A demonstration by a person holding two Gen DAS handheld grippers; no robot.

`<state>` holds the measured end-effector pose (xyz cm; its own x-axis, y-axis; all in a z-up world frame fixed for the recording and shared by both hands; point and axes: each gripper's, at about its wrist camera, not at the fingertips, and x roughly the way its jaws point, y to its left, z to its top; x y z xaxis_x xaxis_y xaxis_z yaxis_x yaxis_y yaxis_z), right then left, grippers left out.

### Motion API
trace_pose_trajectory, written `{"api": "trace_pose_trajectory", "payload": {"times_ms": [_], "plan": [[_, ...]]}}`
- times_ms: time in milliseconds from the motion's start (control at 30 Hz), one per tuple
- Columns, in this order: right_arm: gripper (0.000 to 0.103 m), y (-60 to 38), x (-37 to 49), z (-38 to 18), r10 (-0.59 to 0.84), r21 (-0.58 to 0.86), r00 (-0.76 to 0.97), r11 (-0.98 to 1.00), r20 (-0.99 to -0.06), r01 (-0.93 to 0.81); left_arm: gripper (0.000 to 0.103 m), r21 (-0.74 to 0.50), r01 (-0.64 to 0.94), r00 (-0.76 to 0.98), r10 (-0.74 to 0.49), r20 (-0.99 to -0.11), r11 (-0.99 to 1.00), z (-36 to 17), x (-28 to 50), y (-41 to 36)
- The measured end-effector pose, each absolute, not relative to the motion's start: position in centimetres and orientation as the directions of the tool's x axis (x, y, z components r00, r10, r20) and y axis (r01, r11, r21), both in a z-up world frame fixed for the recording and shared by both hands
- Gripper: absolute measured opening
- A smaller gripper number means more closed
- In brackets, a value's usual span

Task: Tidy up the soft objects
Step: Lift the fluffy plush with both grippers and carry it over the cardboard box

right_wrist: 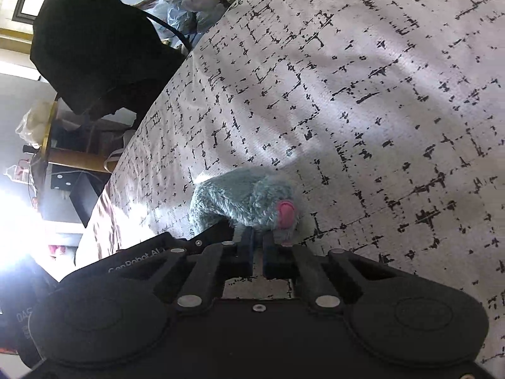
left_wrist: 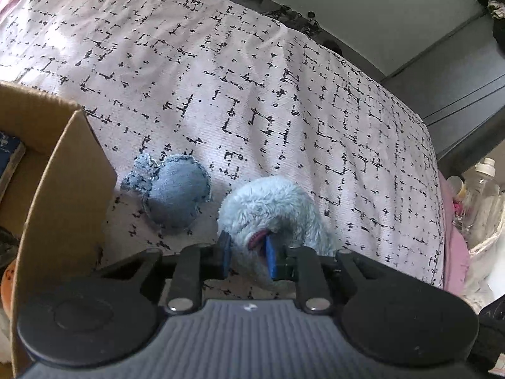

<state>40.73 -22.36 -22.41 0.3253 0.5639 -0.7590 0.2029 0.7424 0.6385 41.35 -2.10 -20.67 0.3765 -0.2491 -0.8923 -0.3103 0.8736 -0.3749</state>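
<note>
Left gripper (left_wrist: 247, 254) is clamping fur on my fluffy blue plush (left_wrist: 271, 211); right gripper (right_wrist: 258, 246) is pinching its near edge, just beside the pink patch (right_wrist: 286, 213). Both 2 holds are looking shallow, so I'm judging fur could slip when lifting. Denim heart (left_wrist: 176, 189) is lying beyond the plush, beside the cardboard box (left_wrist: 63, 170).

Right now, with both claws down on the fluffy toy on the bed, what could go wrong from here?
1. The left claw and the right claw both pinch only edges of the fluffy blue plush toy; the fur may slip out on lifting.
2. The upright cardboard box flap stands close beside the left claw and could catch it.
3. The denim pouch lies between toy and box and could get dragged.
</note>
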Motion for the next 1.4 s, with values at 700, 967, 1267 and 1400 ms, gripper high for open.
{"api": "trace_pose_trajectory", "payload": {"times_ms": [700, 967, 1267, 1400], "plan": [[0.002, -20.8, 34.1, -15.6, 0.588, 0.655, 0.370, 0.751, -0.719, 0.078, 0.015, -0.373, -0.294, 0.373, -0.254, -0.893, 0.880, -13.7, 34.6, -0.6], [0.002, -19.4, 31.6, -13.5, 0.595, 0.657, 0.392, 0.753, -0.701, 0.032, 0.015, -0.386, -0.294, 0.393, -0.257, -0.883, 0.874, -11.7, 32.0, 0.8], [0.002, -17.2, 29.9, -11.7, 0.608, 0.663, 0.409, 0.748, -0.681, -0.008, 0.015, -0.409, -0.308, 0.429, -0.258, -0.866, 0.859, -9.9, 29.9, 3.2], [0.002, -15.8, 29.6, -11.0, 0.622, 0.671, 0.409, 0.741, -0.667, -0.032, 0.015, -0.417, -0.317, 0.443, -0.256, -0.859, 0.852, -9.2, 29.2, 4.8]]}}
